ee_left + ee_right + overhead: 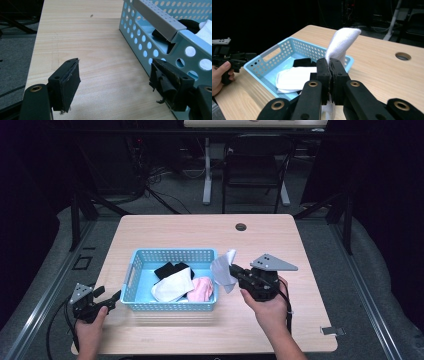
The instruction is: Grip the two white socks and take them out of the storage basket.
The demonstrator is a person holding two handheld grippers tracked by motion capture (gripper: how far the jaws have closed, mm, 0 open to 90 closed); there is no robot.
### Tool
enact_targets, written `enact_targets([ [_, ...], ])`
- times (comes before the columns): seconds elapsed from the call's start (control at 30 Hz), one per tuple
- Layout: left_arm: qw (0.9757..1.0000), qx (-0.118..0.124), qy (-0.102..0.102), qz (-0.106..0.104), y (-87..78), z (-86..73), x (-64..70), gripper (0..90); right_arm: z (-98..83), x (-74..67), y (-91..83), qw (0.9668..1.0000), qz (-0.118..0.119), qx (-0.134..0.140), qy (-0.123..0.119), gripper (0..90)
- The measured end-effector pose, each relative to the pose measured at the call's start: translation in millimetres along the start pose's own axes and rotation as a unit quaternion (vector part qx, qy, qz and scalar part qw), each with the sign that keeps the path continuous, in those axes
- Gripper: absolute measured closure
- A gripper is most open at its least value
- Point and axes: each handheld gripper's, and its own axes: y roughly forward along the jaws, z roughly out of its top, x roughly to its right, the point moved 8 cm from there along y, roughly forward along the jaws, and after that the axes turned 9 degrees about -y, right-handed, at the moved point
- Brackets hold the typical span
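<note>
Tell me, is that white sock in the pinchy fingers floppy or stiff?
Probably floppy: the white sock bends over at its top above the shut right gripper and hangs limp beside it in the high view. It looks light, since a thin pinch of cloth holds it up. It likely won't slip easily, because it is soft fabric like the socks lying in the blue basket.

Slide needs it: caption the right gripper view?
Right gripper shut on a white sock beside the blue basket of socks.
</note>
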Motion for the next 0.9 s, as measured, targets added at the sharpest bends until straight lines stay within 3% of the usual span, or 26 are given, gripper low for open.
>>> enact_targets([
  [0.17, 1.0000, 0.000, 0.000, 0.000, -0.1, 0.1, 0.8, 24.0, -14.8, 10.0, -10.2, 0.9997, -0.022, -0.006, 0.004, 87.1],
  [0.4, 1.0000, -0.002, 0.002, 0.000, 0.0, -0.3, 1.0, 24.0, -32.5, 19.2, -14.4, 0.9992, -0.032, -0.010, 0.021, 87.1],
  [0.77, 1.0000, -0.002, 0.003, 0.000, 0.0, -0.5, 1.0, 24.0, -77.1, 34.6, -0.8, 0.9969, -0.052, -0.044, 0.039, 87.1],
  [0.9, 1.0000, -0.002, 0.003, 0.001, -0.2, -0.5, 0.2, 24.0, -95.5, 46.5, 4.1, 0.9951, -0.062, -0.058, 0.050, 87.1],
])
